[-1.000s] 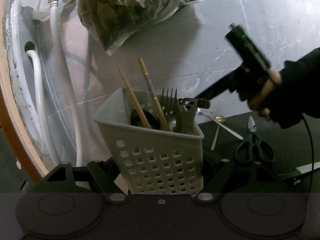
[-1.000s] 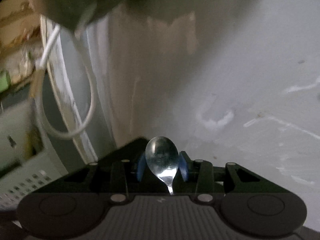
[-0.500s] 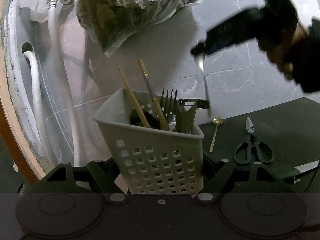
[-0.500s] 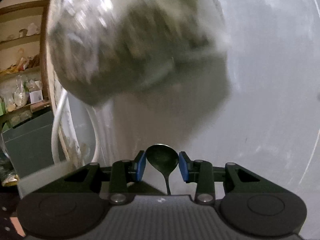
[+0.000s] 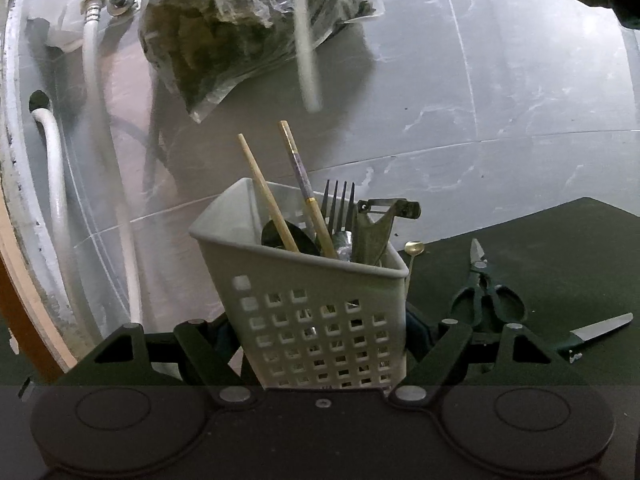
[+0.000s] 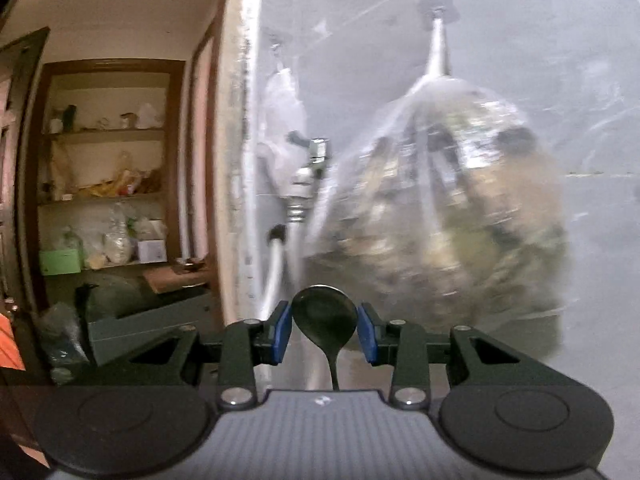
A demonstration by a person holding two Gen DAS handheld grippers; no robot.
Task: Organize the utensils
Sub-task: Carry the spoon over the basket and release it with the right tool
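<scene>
My left gripper (image 5: 320, 332) is shut on a white perforated utensil basket (image 5: 312, 304) that holds two chopsticks (image 5: 268, 192), a fork (image 5: 340, 204), a peeler (image 5: 376, 228) and dark spoons. My right gripper (image 6: 324, 332) is shut on a metal spoon (image 6: 324, 320), bowl up between the blue pads (image 6: 282, 332). In the left wrist view the spoon's handle (image 5: 306, 52) hangs blurred high above the basket. A small gold spoon (image 5: 412, 256), scissors (image 5: 484, 296) and a knife (image 5: 600, 328) lie on the dark mat (image 5: 560, 248).
A clear bag of dried greens (image 5: 240, 28) hangs on the grey tiled wall (image 5: 480, 120) above the basket. White hoses (image 5: 100, 160) and a tap fitting (image 6: 308, 172) are at the left. Shelves (image 6: 108, 184) stand beyond a doorway.
My right gripper has lifted the spoon from the mat up above the basket, and its view swung upward to the hanging bag. The left gripper and basket have stayed still.
</scene>
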